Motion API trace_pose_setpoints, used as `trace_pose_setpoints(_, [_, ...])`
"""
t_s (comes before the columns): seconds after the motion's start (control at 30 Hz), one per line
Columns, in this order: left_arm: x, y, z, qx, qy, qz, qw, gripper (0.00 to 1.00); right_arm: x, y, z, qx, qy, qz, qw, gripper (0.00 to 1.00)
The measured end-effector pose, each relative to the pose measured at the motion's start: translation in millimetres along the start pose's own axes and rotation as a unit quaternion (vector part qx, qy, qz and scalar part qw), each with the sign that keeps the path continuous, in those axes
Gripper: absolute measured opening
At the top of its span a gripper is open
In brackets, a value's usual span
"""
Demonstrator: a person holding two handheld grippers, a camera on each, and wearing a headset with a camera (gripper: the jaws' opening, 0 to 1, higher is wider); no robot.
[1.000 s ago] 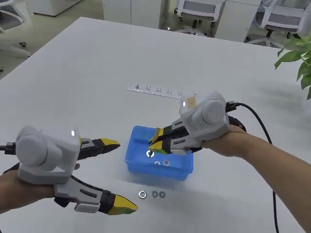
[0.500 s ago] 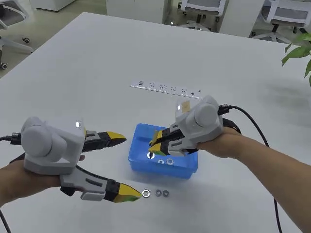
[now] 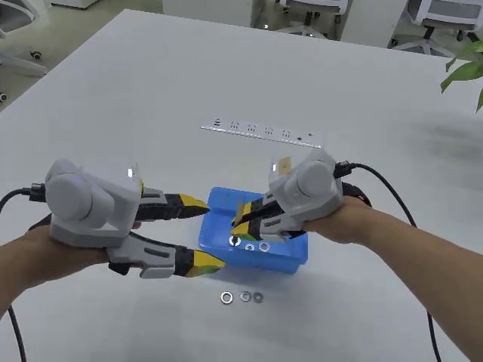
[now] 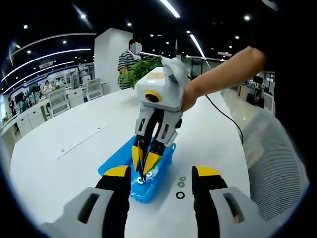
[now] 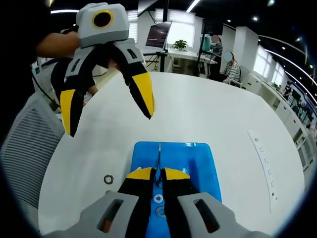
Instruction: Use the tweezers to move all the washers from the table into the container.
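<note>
I record an open-plan office: grey-white mesh swivel chairs [image 3: 306, 15] at twelve o'clock beyond the broad white table [image 3: 151, 90], a dark flat monitor [image 5: 162, 34] on a far desk, strip ceiling lights [image 4: 169, 7] overhead.

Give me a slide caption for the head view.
Right claw holds tweezers over a blue container; open left claw beside it; three washers lie on the table.

Left gripper [image 3: 211, 232] gapes wide, facing the right gripper [image 3: 240, 220], whose downward-tilted jaws pinch the tweezers [image 5: 159, 154].
</note>
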State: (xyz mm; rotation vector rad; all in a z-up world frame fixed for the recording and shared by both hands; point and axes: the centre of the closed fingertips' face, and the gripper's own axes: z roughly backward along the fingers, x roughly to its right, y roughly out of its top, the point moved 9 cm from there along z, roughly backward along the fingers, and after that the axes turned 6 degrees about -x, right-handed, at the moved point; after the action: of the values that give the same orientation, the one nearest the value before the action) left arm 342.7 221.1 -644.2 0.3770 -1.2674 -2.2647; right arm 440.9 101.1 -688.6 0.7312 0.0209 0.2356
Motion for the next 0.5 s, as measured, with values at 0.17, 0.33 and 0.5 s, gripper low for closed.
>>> trace_pose_setpoints(0.17, [-5.5,4.2,-8.0,-0.004,-0.005,-0.011,0.9999,0.46,1.3,-2.4,-1.7,0.002,0.001,-0.004,1.0000,0.08])
trace_pose_setpoints(0.33, [-14.3,8.4,-15.7,-0.009,0.001,-0.027,0.9996,0.35,1.9,-2.2,-1.6,0.004,0.002,-0.004,1.0000,0.08])
trace_pose_setpoints(0.5, [-22.4,12.8,-22.5,-0.016,0.009,-0.038,0.9991,0.28,1.7,-2.4,-1.7,0.004,0.003,0.000,1.0000,0.08])
